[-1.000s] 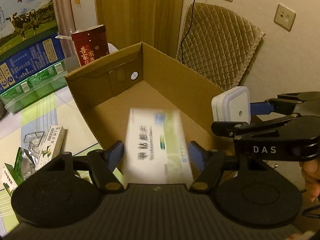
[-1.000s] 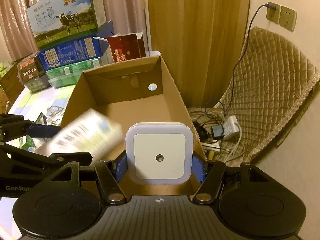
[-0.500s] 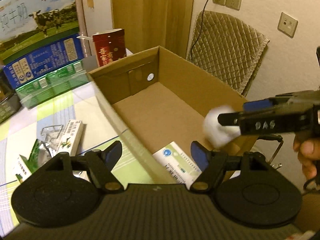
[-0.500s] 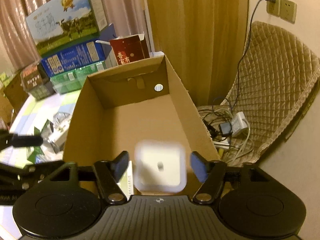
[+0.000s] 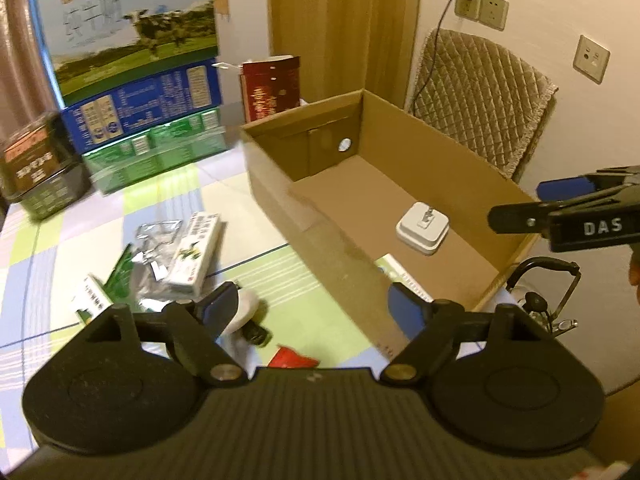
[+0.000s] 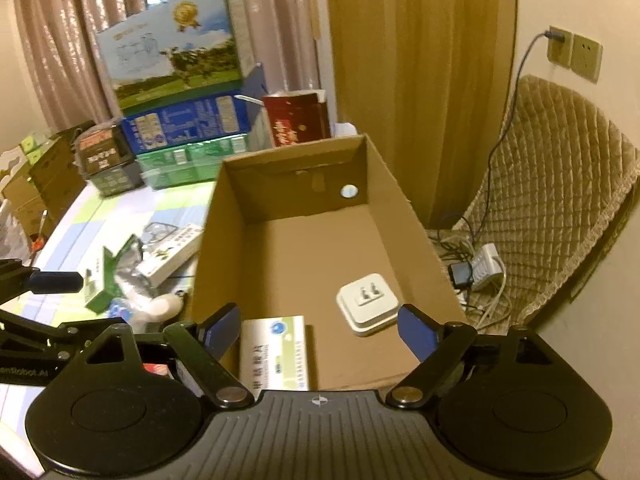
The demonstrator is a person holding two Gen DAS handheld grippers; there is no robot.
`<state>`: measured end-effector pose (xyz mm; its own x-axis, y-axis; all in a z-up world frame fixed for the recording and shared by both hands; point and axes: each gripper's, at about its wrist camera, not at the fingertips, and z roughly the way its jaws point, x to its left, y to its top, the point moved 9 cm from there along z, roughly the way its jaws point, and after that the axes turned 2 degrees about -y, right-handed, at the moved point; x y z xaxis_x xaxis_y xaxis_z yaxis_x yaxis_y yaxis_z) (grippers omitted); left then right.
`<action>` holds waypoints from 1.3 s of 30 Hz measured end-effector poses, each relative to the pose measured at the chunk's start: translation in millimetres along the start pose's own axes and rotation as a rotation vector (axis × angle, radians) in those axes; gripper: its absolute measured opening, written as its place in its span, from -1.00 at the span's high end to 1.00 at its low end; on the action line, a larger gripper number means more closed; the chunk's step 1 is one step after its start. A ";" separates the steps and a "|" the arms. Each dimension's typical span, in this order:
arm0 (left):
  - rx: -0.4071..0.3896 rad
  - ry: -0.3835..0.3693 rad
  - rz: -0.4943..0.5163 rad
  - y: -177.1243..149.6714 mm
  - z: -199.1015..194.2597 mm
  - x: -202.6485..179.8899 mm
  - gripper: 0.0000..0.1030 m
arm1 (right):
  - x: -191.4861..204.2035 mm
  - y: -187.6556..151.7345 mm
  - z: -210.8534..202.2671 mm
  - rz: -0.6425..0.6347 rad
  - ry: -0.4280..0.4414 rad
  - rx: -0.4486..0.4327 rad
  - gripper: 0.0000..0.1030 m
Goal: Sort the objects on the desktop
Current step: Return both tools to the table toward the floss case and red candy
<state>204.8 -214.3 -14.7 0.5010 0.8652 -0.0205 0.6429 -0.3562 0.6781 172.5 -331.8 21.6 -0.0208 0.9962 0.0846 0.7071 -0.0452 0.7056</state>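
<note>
An open cardboard box point(image 5: 320, 220) point(image 6: 224, 216) stands on the table. Inside it lie a white square night light point(image 5: 423, 229) point(image 6: 368, 304), plug side up, and a white-green medicine box point(image 6: 276, 354) point(image 5: 402, 276). My left gripper point(image 5: 316, 308) is open and empty, over the table at the box's near left wall. My right gripper point(image 6: 320, 328) is open and empty, above the box's near end. Loose items lie left of the box: a medicine carton point(image 5: 196, 252) point(image 6: 172, 254), foil blister packs point(image 5: 154, 240), a green packet point(image 5: 120, 276) and a white rounded object point(image 5: 242, 312) point(image 6: 162, 306).
Stacked milk cartons point(image 5: 136, 80) point(image 6: 180, 92) and a dark red box point(image 5: 272, 86) point(image 6: 298, 122) stand at the table's back. A small red packet point(image 5: 294, 358) lies near my left gripper. A quilted chair point(image 5: 480, 96) point(image 6: 560, 184) and cables with a power strip point(image 6: 480, 268) are right of the box.
Both grippers opened and dropped their loads: the medicine box and the night light now lie in the cardboard box. Both grippers pulled back, the left one swinging toward the table.
</note>
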 end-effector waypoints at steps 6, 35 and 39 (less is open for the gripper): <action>-0.005 0.034 -0.037 -19.1 -31.4 30.2 -0.63 | 39.8 -7.2 -22.1 -0.044 0.055 -0.017 -0.71; 0.071 0.136 -0.168 -154.7 -47.7 153.9 -0.88 | 184.7 -112.0 38.6 -0.230 0.176 -0.014 -0.86; 0.059 0.115 -0.157 -152.1 -30.9 153.7 -0.88 | 184.4 -115.1 53.4 -0.239 0.160 -0.023 -0.86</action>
<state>166.1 -16.3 -98.3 0.3248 0.9451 -0.0366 0.7422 -0.2307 0.6292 125.0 -138.9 -81.5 -0.2979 0.9543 0.0224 0.6521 0.1863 0.7349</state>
